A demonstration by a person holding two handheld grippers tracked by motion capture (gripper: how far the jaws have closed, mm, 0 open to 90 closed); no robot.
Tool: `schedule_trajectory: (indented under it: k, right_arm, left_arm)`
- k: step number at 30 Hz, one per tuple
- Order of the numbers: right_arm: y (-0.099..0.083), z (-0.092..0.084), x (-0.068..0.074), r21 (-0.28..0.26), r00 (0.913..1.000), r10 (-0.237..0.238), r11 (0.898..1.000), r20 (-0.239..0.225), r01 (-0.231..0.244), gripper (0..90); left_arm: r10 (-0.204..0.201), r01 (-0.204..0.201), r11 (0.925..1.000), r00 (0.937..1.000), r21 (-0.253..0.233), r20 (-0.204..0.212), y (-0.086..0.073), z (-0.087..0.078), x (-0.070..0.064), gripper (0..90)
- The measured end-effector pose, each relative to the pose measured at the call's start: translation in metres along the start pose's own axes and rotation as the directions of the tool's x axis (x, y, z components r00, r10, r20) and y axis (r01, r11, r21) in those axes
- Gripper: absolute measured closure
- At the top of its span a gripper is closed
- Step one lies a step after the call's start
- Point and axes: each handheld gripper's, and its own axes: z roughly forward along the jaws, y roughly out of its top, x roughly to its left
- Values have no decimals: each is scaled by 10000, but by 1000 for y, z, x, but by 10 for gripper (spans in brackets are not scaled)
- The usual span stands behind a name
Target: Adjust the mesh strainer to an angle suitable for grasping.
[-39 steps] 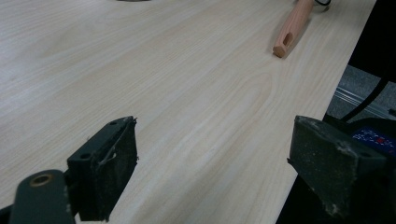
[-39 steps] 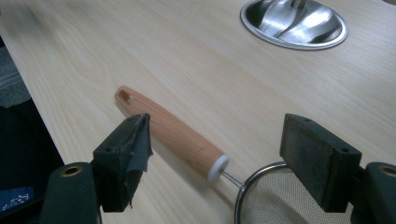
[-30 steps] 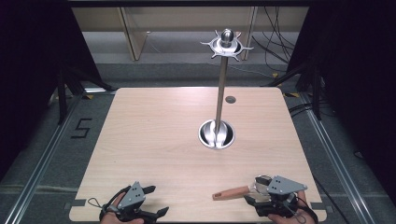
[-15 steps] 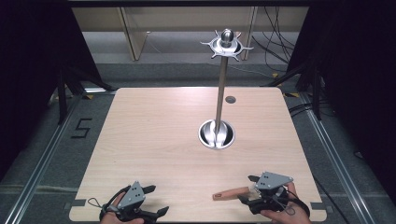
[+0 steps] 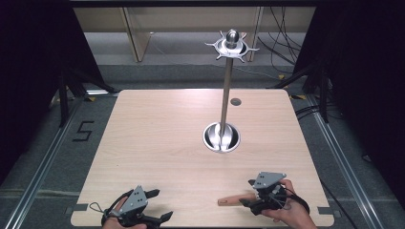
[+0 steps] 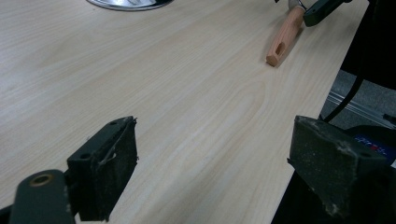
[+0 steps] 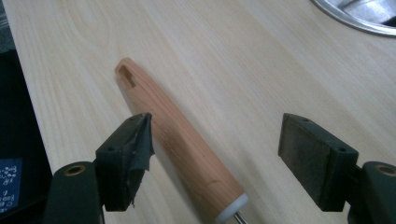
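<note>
A light wooden table (image 5: 157,143) is seen from the high view. A tall metal stand (image 5: 225,95) is set a little right of the table's middle, with a round shiny base (image 5: 221,138) and a ring of small hooks (image 5: 231,46) at the top. A small dark round hole (image 5: 235,101) is seen in the table near the far edge.

The left gripper (image 5: 152,206) is held near the near left corner by a hand (image 5: 119,222) at the near edge. Its jaws are spread wide, and nothing is held between them. In the left gripper view (image 6: 212,172) bare wood is seen between the two black pads (image 6: 105,163).

The right gripper (image 5: 250,198) is held near the near right corner by the other hand (image 5: 289,210). A wooden handle (image 5: 234,201) is laid flat on the table near the near edge, just left of that gripper.

More is shown in the right gripper view (image 7: 215,154). There the handle (image 7: 182,144) is seen lying between the wide-open jaws, close by one pad (image 7: 133,149) and apart from the other. It cannot be told if that pad is touching it. A slot is cut near the handle's far end, and a white collar with a bit of metal is seen at its near end. In the left gripper view the handle (image 6: 284,36) is seen far off, close to the table's edge.
</note>
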Motion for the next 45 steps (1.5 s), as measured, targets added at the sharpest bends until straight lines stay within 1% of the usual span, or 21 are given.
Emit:
schedule_trajectory:
  k: [4, 6, 10, 11, 13, 16, 17, 18, 19, 21, 24, 28, 31, 32, 34, 36, 37, 38, 40, 41, 45]
  right_arm:
    - [-1, 1, 0, 83, 9996, -266, 9996, 52, 266, 273]
    - [-1, 3, 0, 244, 9998, -132, 9996, -162, 136, 281]
    - [-2, 6, 1, 468, 9995, -317, 9984, -86, 320, 285]
    - [-2, 7, 1, 499, 9994, -338, 9982, -99, 343, 288]
    - [-2, 8, 0, 548, 9990, -408, 9976, -184, 418, 295]
    - [-1, 11, 2, 914, 9998, -191, 9956, 4, 189, 322]
    - [0, 14, -1, 766, 9966, -779, 9939, -251, 796, 331]
    - [0, 13, 1, 1001, 9992, -367, 9943, -131, 378, 333]
    - [0, 14, 0, 1011, 9990, -434, 9939, -121, 444, 342]
    - [1, 14, -3, 1167, 9954, -866, 9890, -421, 910, 390]
    - [0, 16, -1, 1257, 9973, -680, 9895, -282, 710, 410]
    - [0, 14, -1, 1447, 9961, -781, 9860, -403, 831, 449]
    - [0, 14, -1, 1454, 9966, -660, 9867, -485, 724, 479]
    - [1, 14, -2, 1483, 9965, -667, 9862, -510, 736, 494]
    - [2, 13, -5, 1578, 9964, -607, 9850, -591, 694, 524]
    - [2, 16, -6, 1363, 9946, -805, 9867, -647, 888, 548]
    - [3, 15, -5, 1508, 9975, -515, 9868, -487, 583, 565]
    - [4, 17, -7, 1401, 9941, -832, 9858, -693, 923, 586]
    - [6, 17, -6, 1562, 9959, -633, 9850, -645, 727, 644]
    - [7, 17, -7, 1567, 9932, -931, 9822, -698, 1031, 665]
    - [15, 18, -5, 2079, 9928, -843, 9730, -847, 1004, 712]
  left_arm:
    - [194, -194, 9998, 9998, 29, 45, 0, 1, 2, 147]
    - [-159, 159, 9998, 9999, -79, -41, 0, 2, 0, 147]
    - [-213, 212, 9997, 9998, -149, -19, 0, 3, 0, 147]
    - [89, -87, 9998, 9999, 164, -128, 0, 0, 2, 147]
    - [-48, 48, 10000, 10000, -22, -23, 0, 1, 1, 147]
    - [355, -355, 9993, 9994, 129, -50, 1, 0, 3, 147]
    - [89, -87, 9999, 9999, 140, -116, 0, 0, 2, 147]
    - [-119, 119, 9999, 9999, -26, -45, 0, 1, 1, 147]
    - [-168, 168, 9998, 9999, -83, -26, 0, 2, 0, 147]
    - [-38, 38, 10000, 10000, -16, -15, 0, 1, 1, 147]
    - [207, -207, 9998, 9998, 12, -16, 1, 1, 2, 147]
    - [-206, 206, 9998, 9998, -65, 41, 0, 2, -1, 147]
    - [133, -133, 9999, 9999, -33, 71, 0, 2, 1, 147]
    - [-240, 241, 9997, 9997, -96, 56, 0, 3, -1, 147]
    - [273, -273, 9996, 9996, 85, 22, 1, 1, 3, 147]
    - [-90, 90, 10000, 10000, -10, -3, 0, 2, 0, 147]
    - [-233, 234, 9997, 9997, -77, 80, 0, 3, 0, 147]
    - [-73, 73, 9999, 10000, 72, -8, 0, 2, 1, 147]
    - [-203, 203, 9998, 9998, -70, -52, -1, 4, 0, 147]
    - [-30, 33, 9997, 9999, 241, -111, -1, 3, 2, 147]
    - [-103, 103, 9999, 9999, 47, -18, -1, 2, 1, 147]
